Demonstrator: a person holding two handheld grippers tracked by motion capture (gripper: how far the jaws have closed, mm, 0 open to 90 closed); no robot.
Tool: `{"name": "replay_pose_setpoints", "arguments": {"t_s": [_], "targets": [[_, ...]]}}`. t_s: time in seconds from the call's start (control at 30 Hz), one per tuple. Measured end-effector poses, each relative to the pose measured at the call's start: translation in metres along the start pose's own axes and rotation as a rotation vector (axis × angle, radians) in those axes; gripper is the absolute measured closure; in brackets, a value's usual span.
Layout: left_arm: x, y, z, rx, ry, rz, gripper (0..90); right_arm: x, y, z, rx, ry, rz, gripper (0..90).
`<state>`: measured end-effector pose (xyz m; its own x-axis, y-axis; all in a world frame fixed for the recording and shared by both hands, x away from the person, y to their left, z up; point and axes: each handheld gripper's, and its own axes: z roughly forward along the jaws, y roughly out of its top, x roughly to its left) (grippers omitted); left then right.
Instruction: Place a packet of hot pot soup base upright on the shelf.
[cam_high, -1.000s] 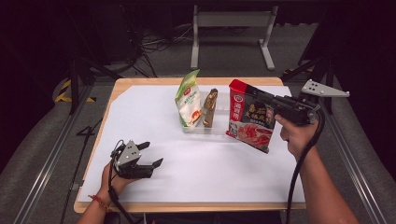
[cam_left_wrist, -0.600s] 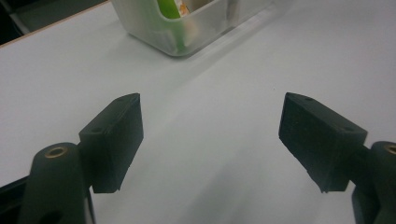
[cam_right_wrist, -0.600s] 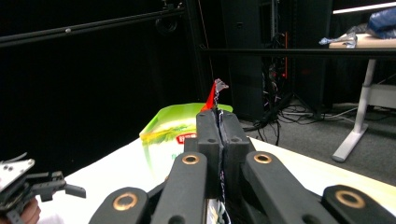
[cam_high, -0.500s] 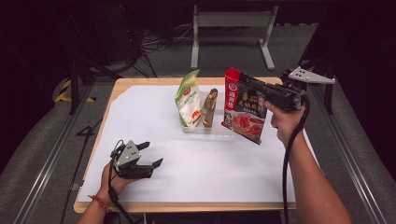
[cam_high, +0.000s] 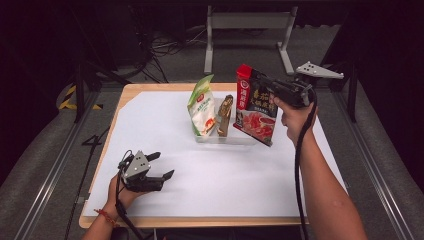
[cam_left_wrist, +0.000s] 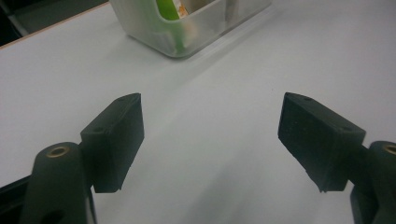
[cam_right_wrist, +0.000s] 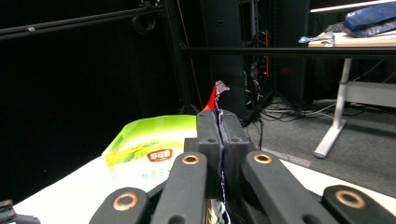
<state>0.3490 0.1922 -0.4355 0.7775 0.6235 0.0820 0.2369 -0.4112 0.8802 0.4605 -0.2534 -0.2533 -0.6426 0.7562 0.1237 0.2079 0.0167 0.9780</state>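
A red and dark food pouch (cam_high: 255, 105) hangs upright in the air over the right end of a clear plastic bin (cam_high: 220, 136), pinched at its top edge by my right gripper (cam_high: 264, 82), which is shut on it. In the right gripper view the pouch's thin edge (cam_right_wrist: 219, 93) sticks up between the closed jaws. A green and white pouch (cam_high: 201, 106) and a slim brown packet (cam_high: 224, 115) stand in the bin. My left gripper (cam_high: 161, 166) rests open on the white sheet near the front left. Its jaws stand wide apart over bare sheet, with the bin (cam_left_wrist: 187, 28) farther off.
A white sheet (cam_high: 165, 115) covers the wooden table (cam_high: 125, 95). Dark floor, cables and a metal frame (cam_high: 250, 30) lie behind the table. The green pouch (cam_right_wrist: 149, 149) shows to the left of my right gripper's jaws.
My right gripper has lifted the red pouch and carried it left, from beside the bin to over the bin's right end. The left gripper has stayed still.
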Motion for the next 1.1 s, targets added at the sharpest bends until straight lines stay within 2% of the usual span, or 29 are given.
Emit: {"name": "replay_pose_setpoints", "arguments": {"t_s": [0.13, 0.3, 0.53, 0.7, 0.87, 0.9, 1.1], "targets": [[0.001, 0.000, -0.001, -0.003, 0.000, -0.001, 23.4, 0.001, 0.001, 0.010, 0.004, -0.018, -0.007, 89.0], [0.002, 0.000, -0.002, -0.012, -0.004, -0.009, 23.4, -0.002, -0.001, 0.026, 0.009, -0.042, 0.006, 89.0], [0.001, -0.001, -0.002, -0.011, -0.006, -0.007, 23.6, -0.005, -0.007, 0.041, 0.003, -0.052, 0.016, 89.0], [0.002, 0.000, -0.001, -0.012, -0.011, -0.007, 23.6, -0.009, -0.012, 0.047, -0.014, -0.059, 0.039, 89.0], [0.002, 0.000, -0.002, -0.013, -0.011, -0.009, 23.6, -0.010, -0.017, 0.052, -0.023, -0.065, 0.041, 88.9], [0.002, -0.001, -0.002, -0.013, -0.010, -0.011, 23.5, -0.009, -0.022, 0.053, -0.037, -0.060, 0.025, 88.9], [0.002, 0.000, -0.002, -0.014, -0.014, -0.007, 23.6, -0.007, -0.031, 0.055, -0.040, -0.061, 0.007, 88.8]]}}
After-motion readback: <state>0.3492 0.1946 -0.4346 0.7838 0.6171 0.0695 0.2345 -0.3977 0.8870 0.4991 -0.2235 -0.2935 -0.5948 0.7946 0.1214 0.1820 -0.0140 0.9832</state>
